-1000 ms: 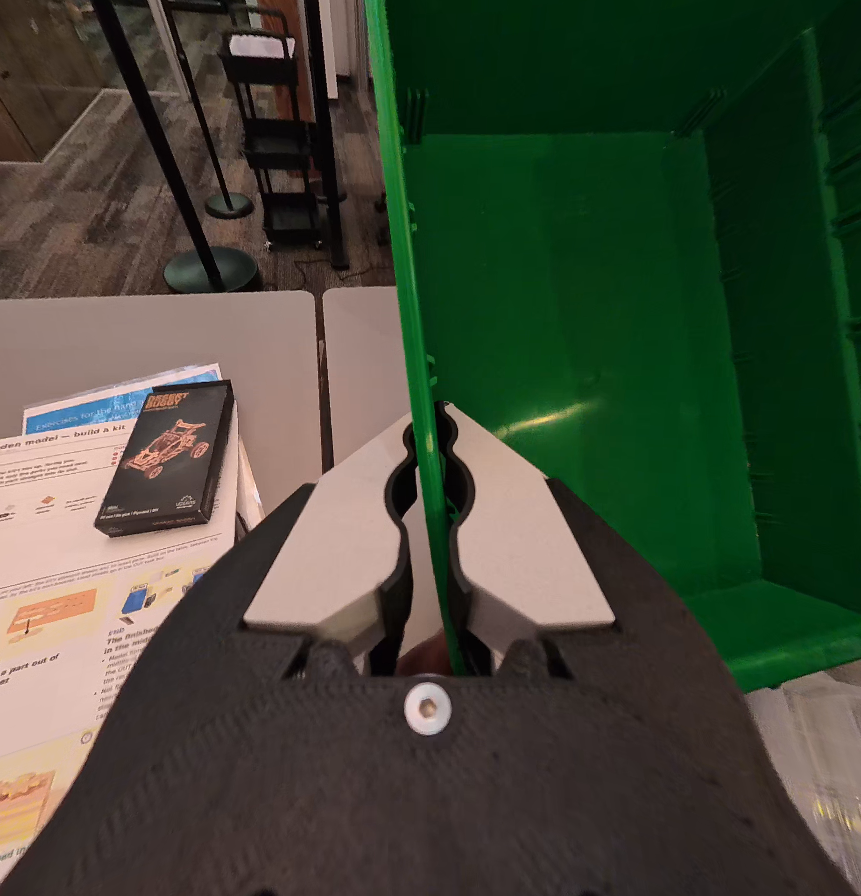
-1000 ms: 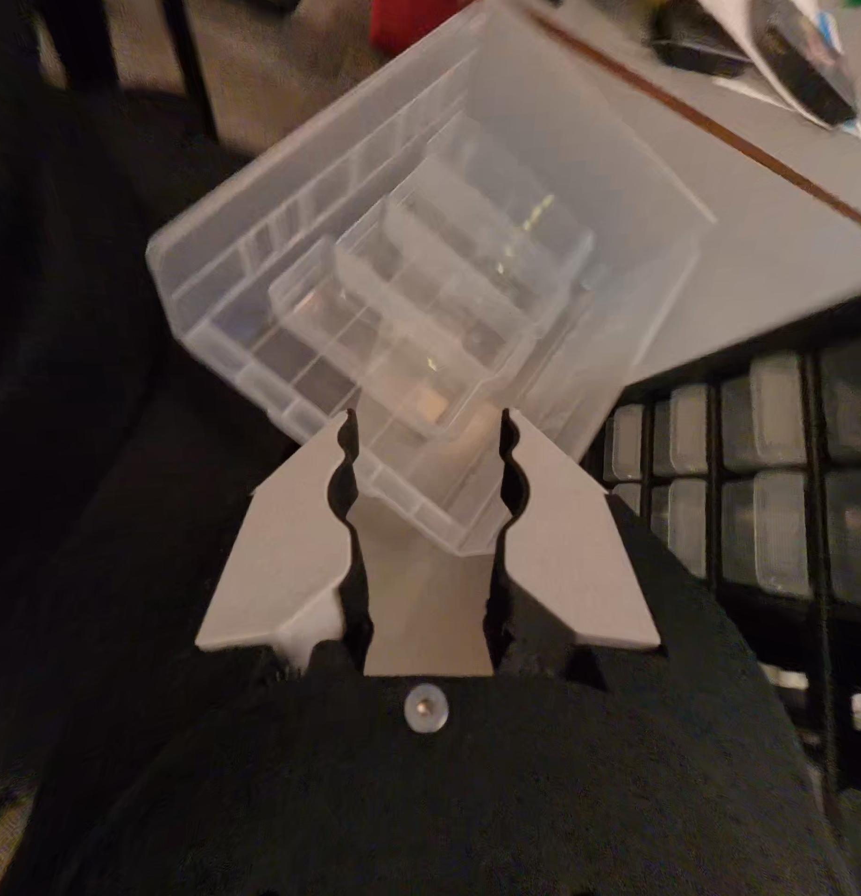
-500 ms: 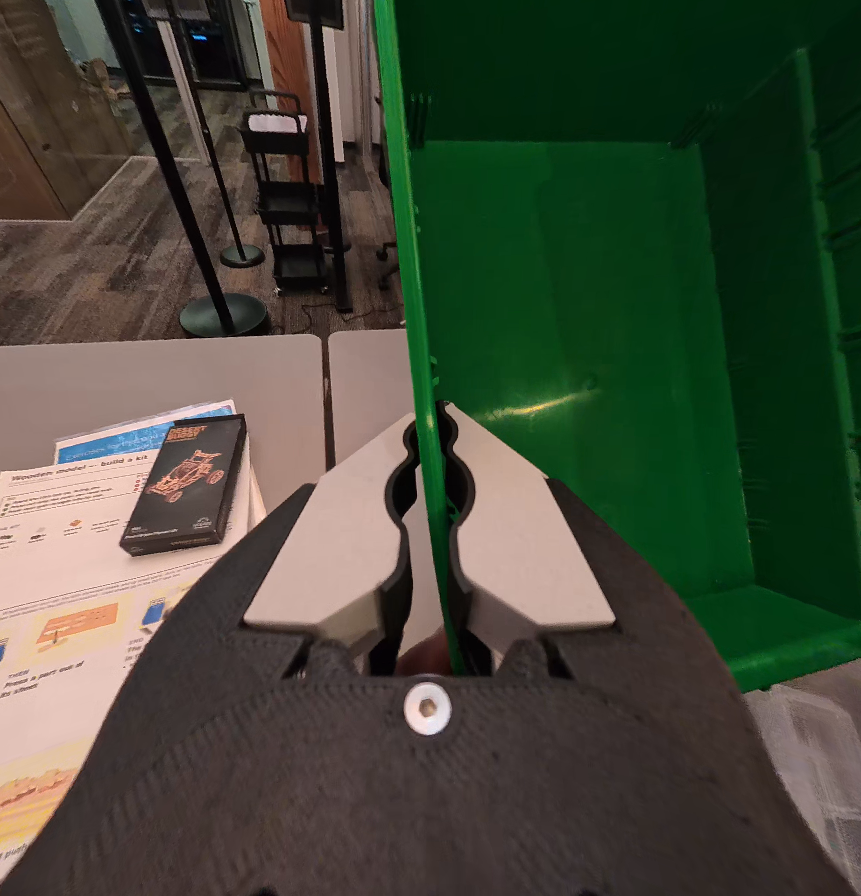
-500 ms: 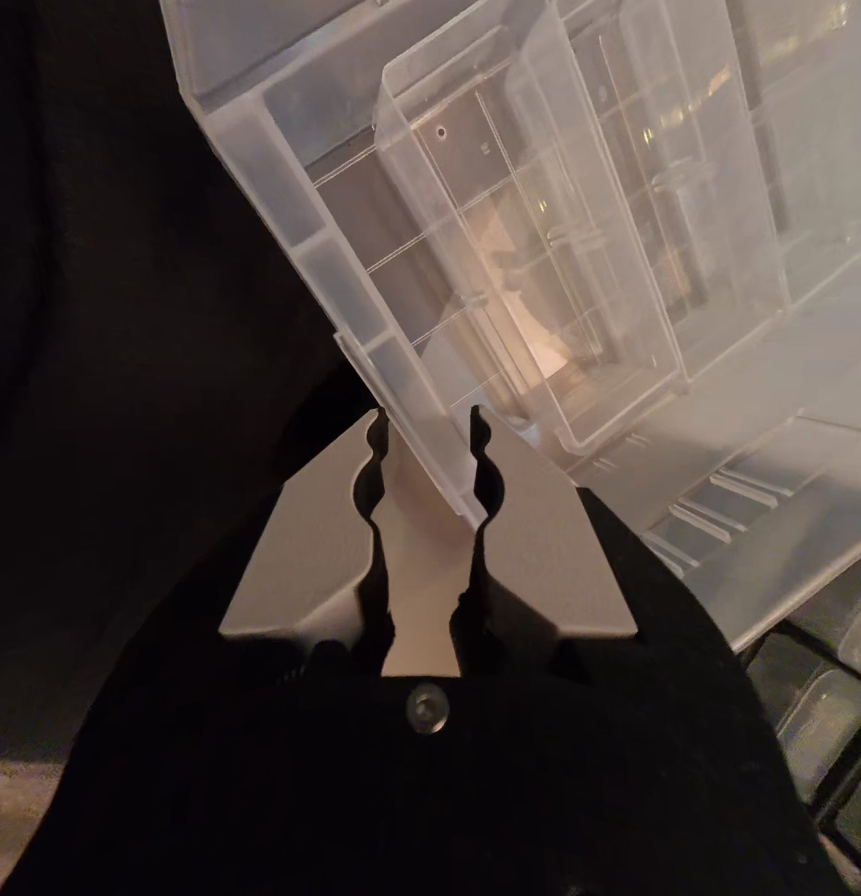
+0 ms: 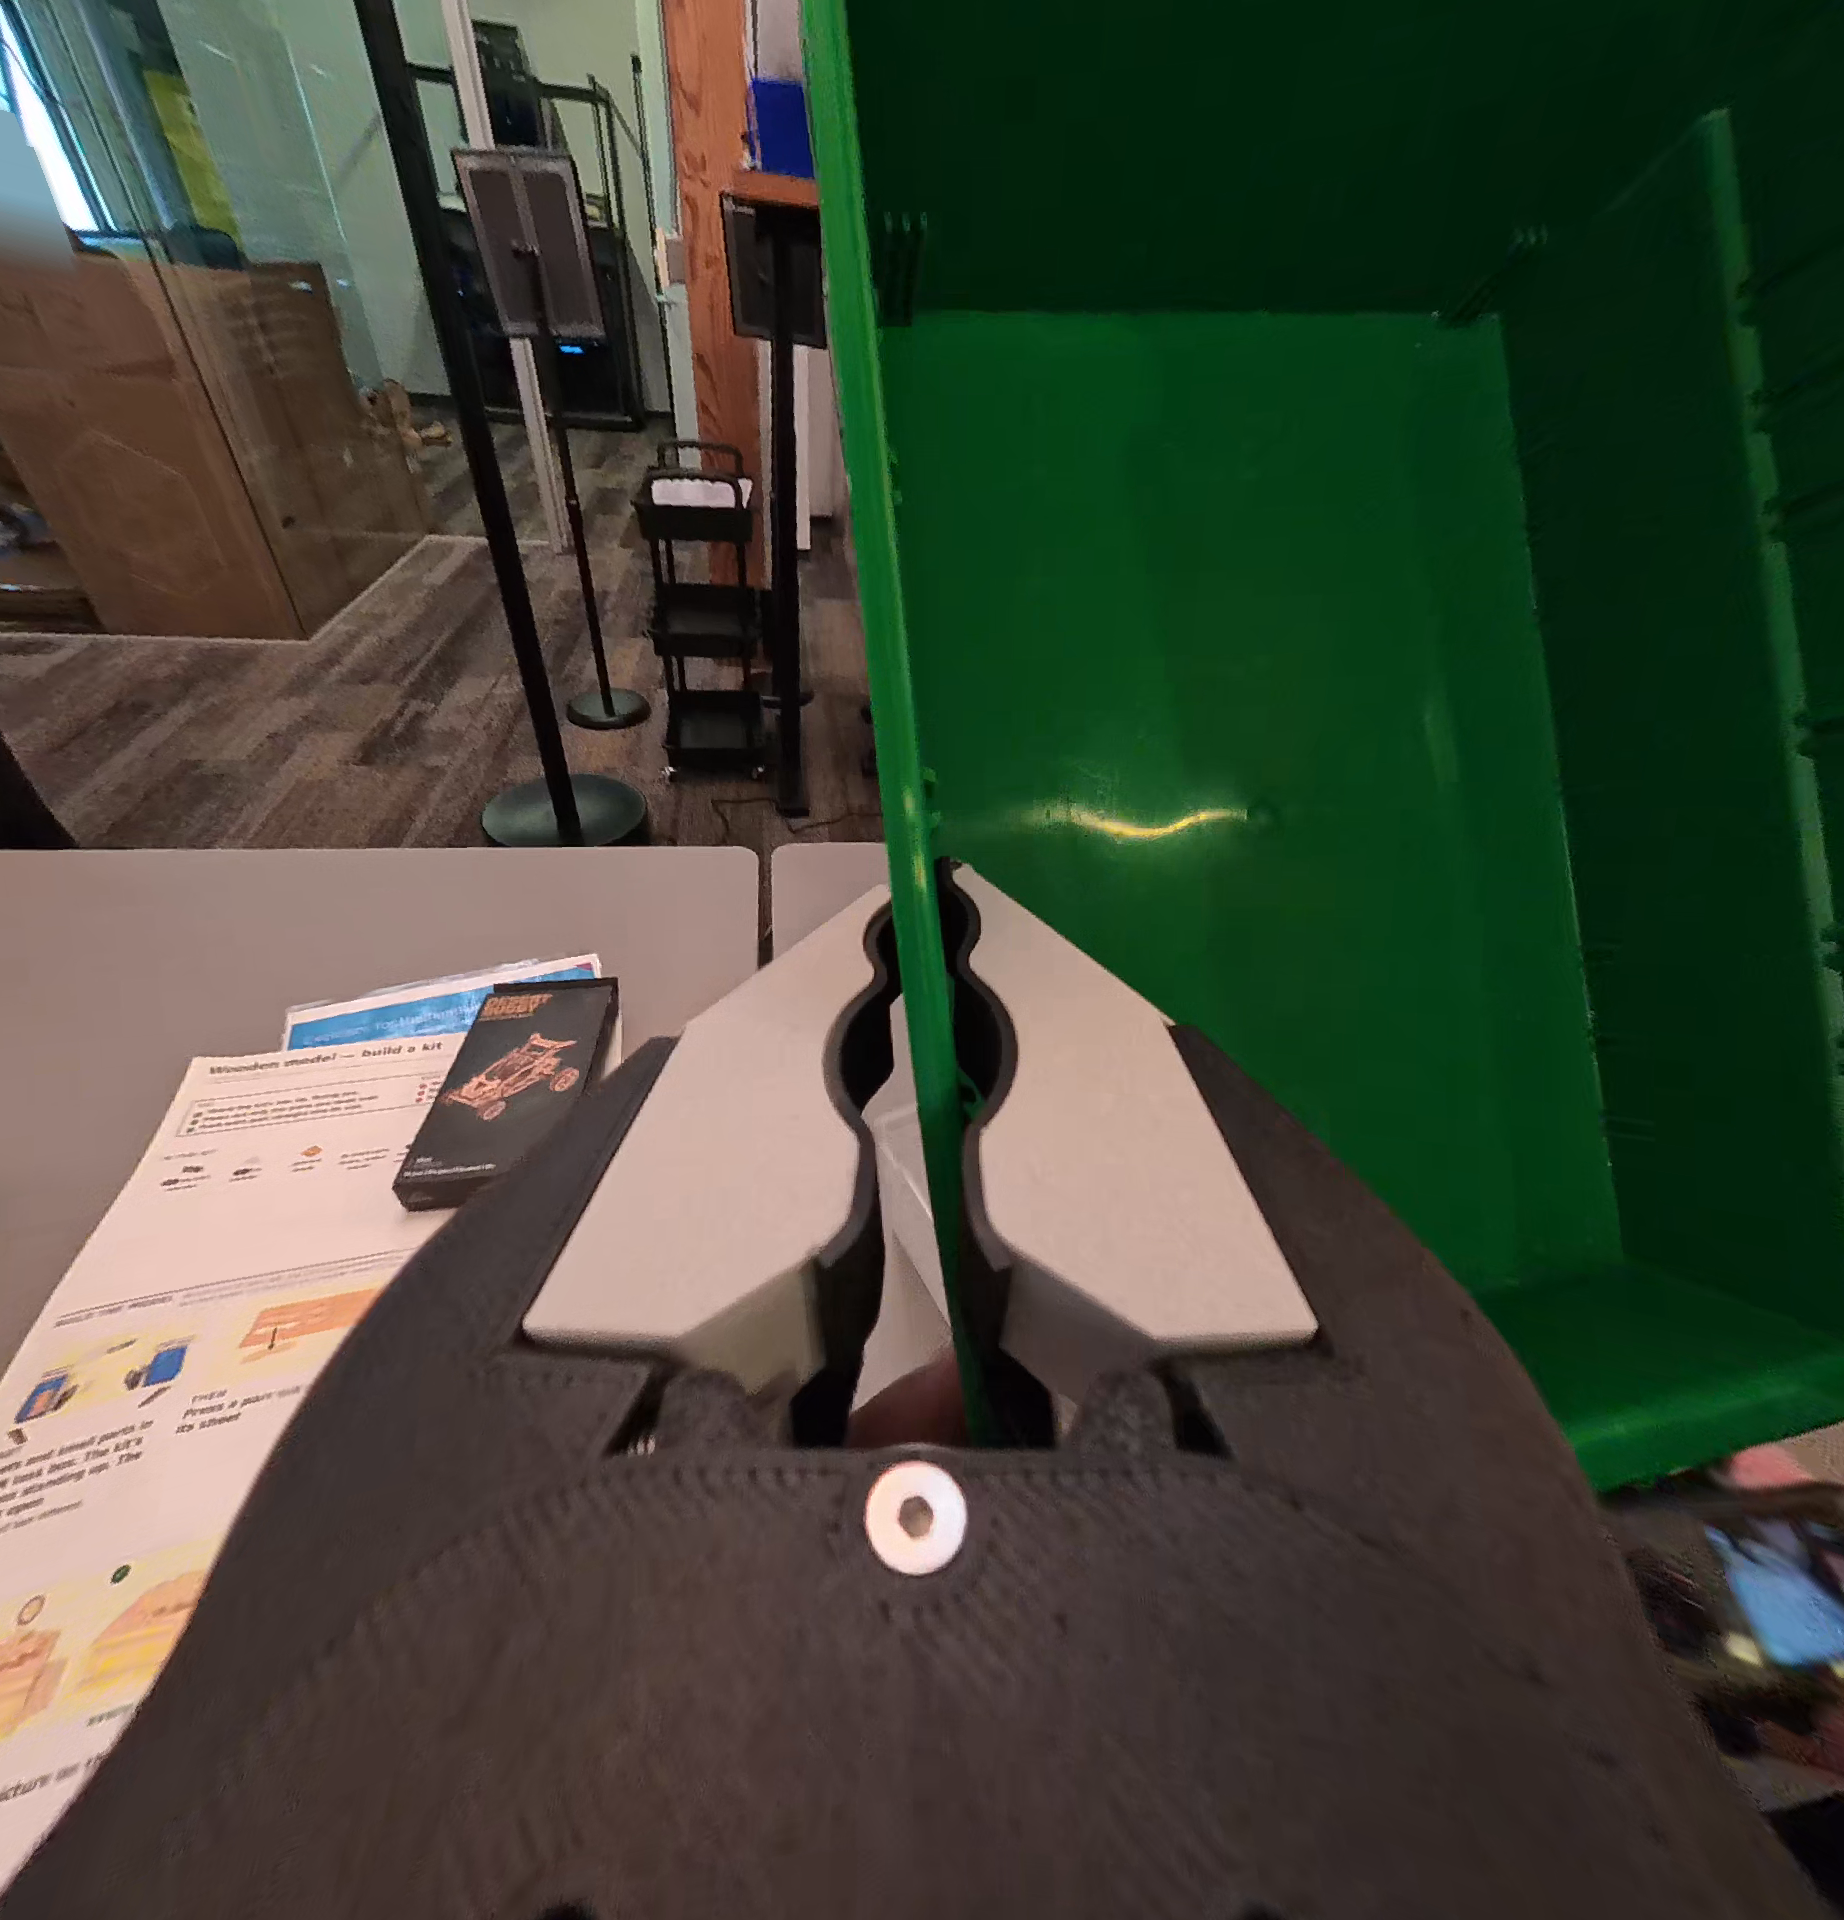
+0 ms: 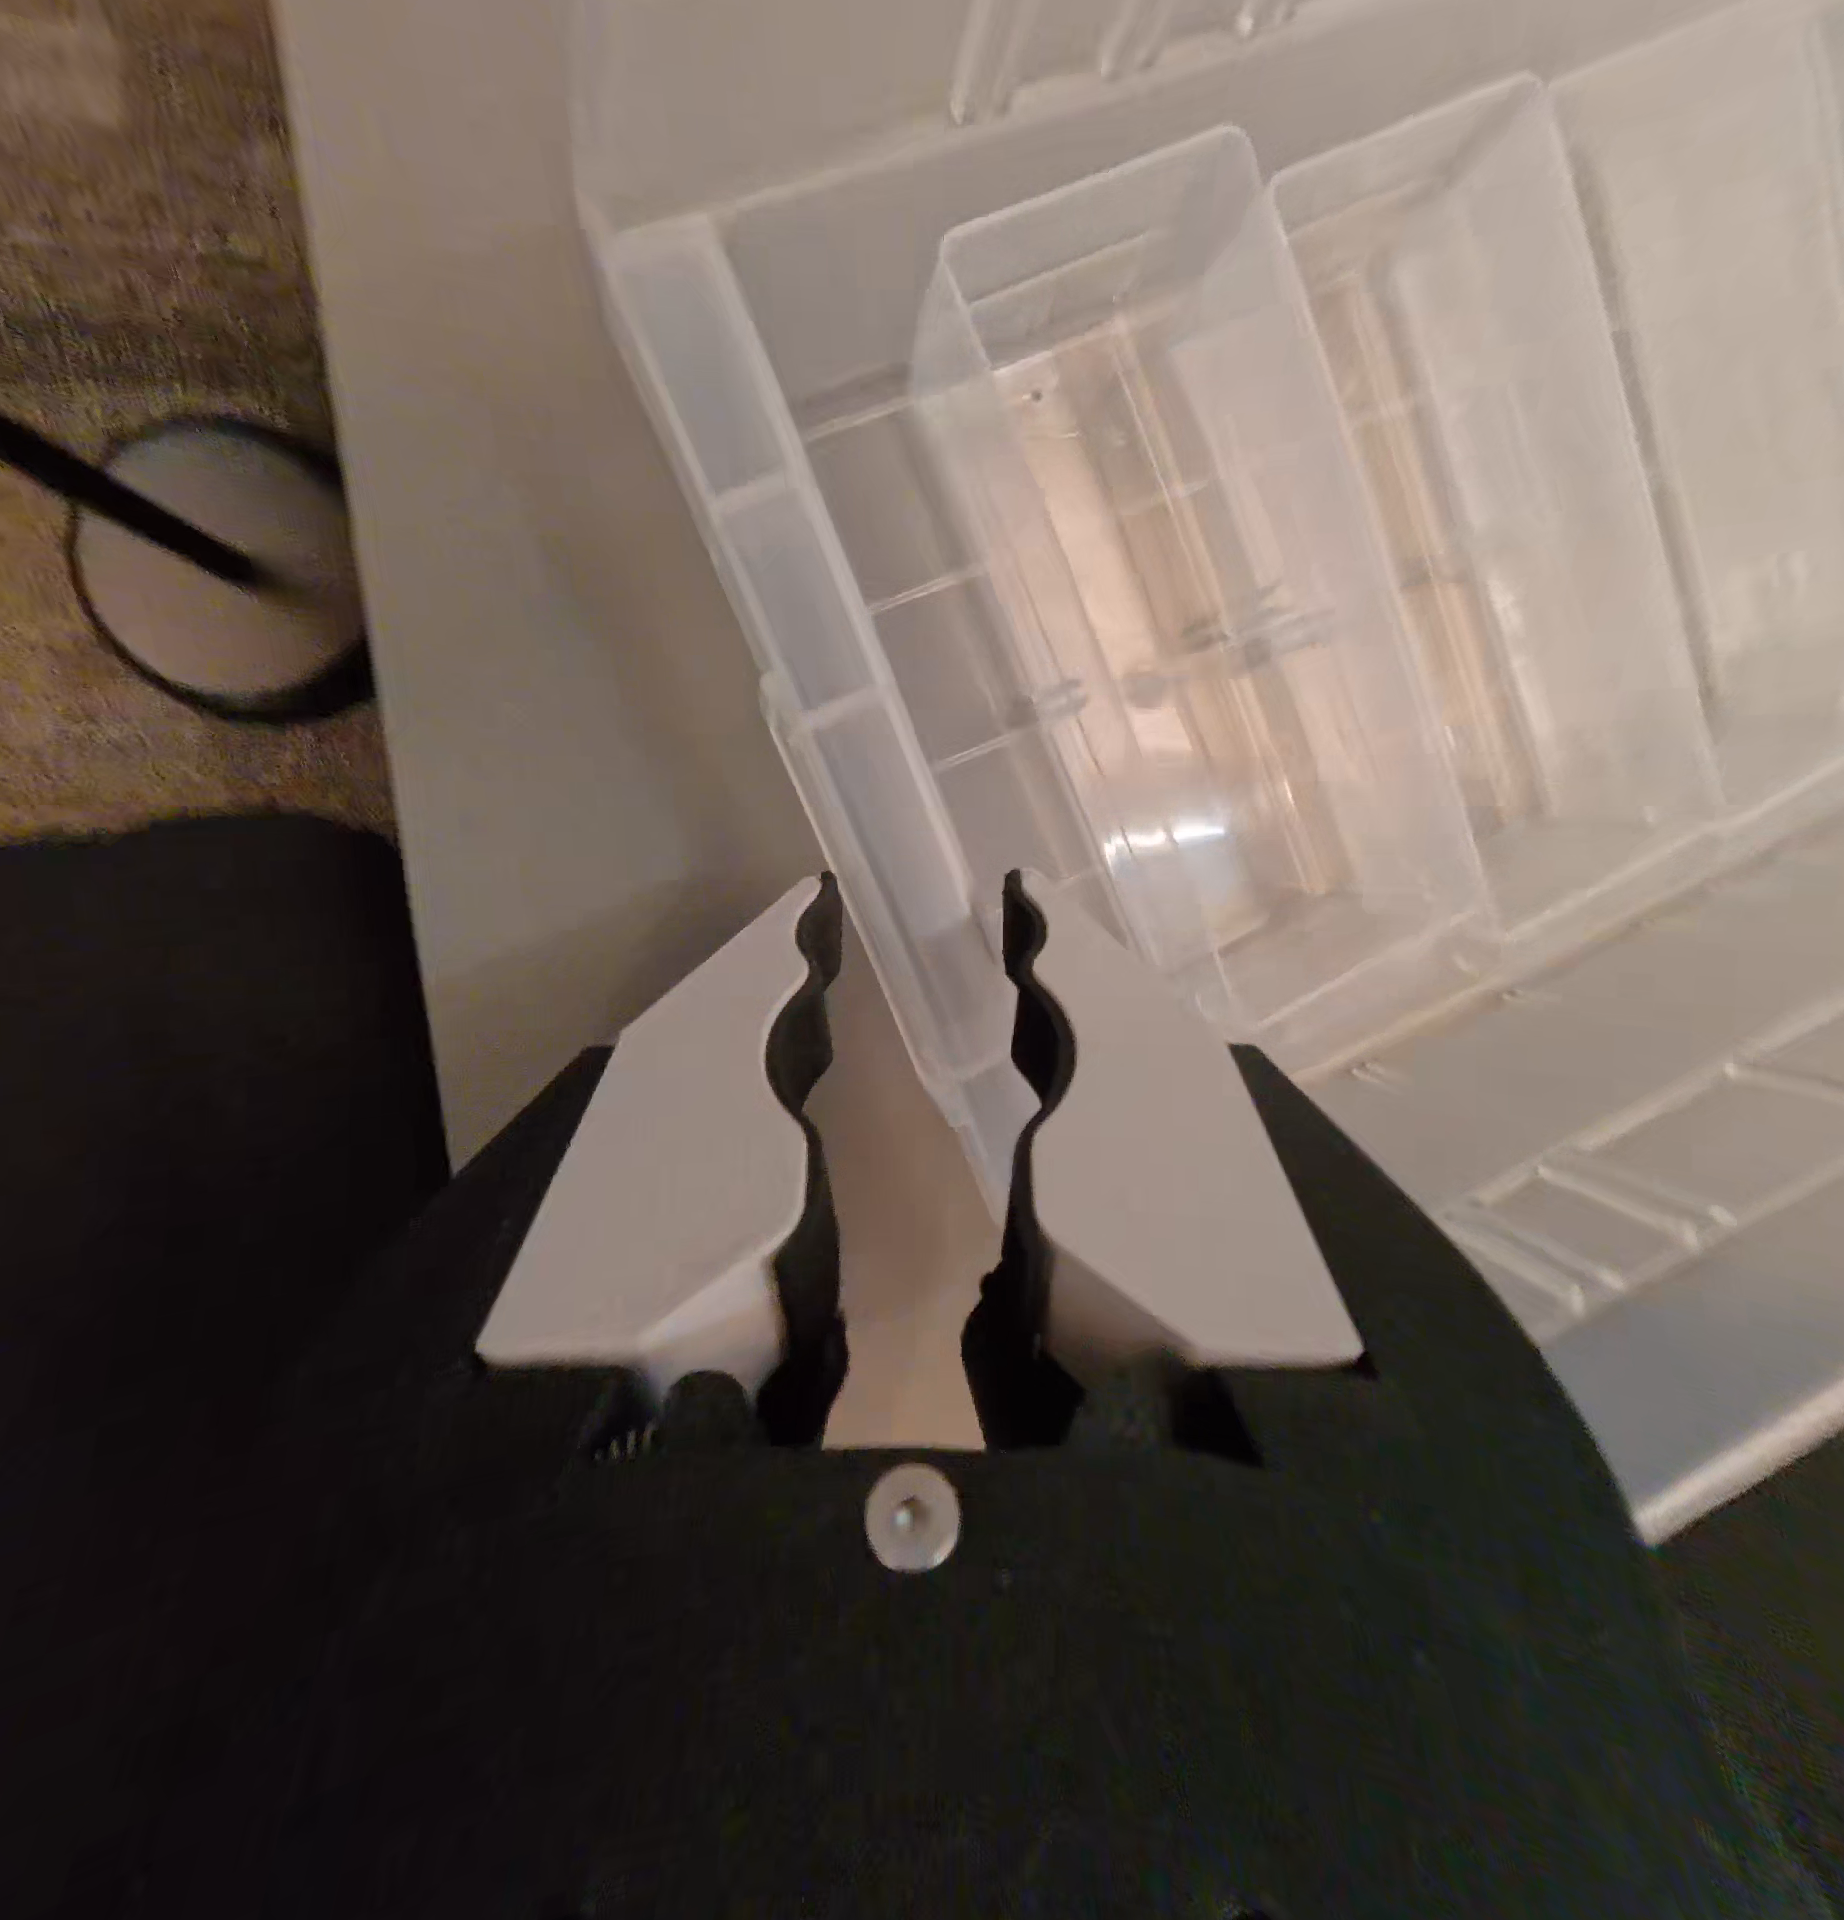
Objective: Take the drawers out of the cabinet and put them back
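My left gripper [image 5: 923, 883] is shut on the thin left wall of a large green drawer [image 5: 1261, 623]. It holds the drawer up with the open inside facing the camera. My right gripper [image 6: 918, 894] is shut on the front rim of a large clear plastic drawer [image 6: 752, 436]. That drawer is tilted and has smaller clear drawers [image 6: 1157, 623] nested inside it. The cabinet shows in neither view now.
In the left wrist view a grey table [image 5: 274, 935] carries printed instruction sheets [image 5: 222, 1247] and a black box [image 5: 513, 1081]. Beyond it are black stand poles [image 5: 565, 810] and a black cart [image 5: 705, 623]. In the right wrist view a white surface [image 6: 482, 520] lies under the clear drawer.
My right gripper narrowed onto the clear drawer's rim and swung it away from the dark cabinet to over a white surface. My left gripper tilted up, still holding the green drawer.
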Demonstrator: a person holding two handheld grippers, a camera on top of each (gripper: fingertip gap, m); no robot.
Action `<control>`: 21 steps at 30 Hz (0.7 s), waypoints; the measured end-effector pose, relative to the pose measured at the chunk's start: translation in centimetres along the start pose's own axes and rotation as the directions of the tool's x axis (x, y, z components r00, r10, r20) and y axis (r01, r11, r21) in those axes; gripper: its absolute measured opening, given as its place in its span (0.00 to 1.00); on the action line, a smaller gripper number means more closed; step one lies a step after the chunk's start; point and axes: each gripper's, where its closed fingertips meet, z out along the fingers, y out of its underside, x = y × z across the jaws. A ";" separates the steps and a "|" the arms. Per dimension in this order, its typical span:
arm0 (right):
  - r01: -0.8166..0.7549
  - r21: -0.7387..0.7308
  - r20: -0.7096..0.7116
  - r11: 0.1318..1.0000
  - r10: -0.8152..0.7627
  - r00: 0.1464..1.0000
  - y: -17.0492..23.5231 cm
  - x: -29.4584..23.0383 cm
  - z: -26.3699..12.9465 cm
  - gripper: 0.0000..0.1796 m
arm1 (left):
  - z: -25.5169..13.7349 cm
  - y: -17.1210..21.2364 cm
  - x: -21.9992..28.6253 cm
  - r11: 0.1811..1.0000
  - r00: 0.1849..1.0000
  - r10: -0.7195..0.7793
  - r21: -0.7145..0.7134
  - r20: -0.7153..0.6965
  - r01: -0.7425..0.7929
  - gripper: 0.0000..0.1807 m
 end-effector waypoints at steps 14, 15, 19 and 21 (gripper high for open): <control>-0.127 0.269 0.072 0.955 0.111 0.991 -6.8 3.3 -3.2 0.30 | -0.2 -1.9 2.7 0.997 0.996 0.041 0.061 -0.076 -0.037 0.01; -0.136 0.300 0.074 0.944 0.120 0.990 -6.0 3.5 -5.6 0.30 | 0.1 -2.1 3.4 0.997 0.995 0.049 0.065 -0.085 -0.043 0.01; -0.193 0.394 0.018 0.899 0.202 0.979 0.3 5.8 -16.1 0.25 | 1.1 -4.0 8.3 0.990 0.976 0.059 0.136 -0.211 -0.030 0.01; -0.238 0.391 -0.026 0.889 0.269 0.963 5.0 7.5 -20.5 0.27 | 2.0 -4.6 11.9 0.987 0.959 0.095 0.150 -0.265 -0.056 0.01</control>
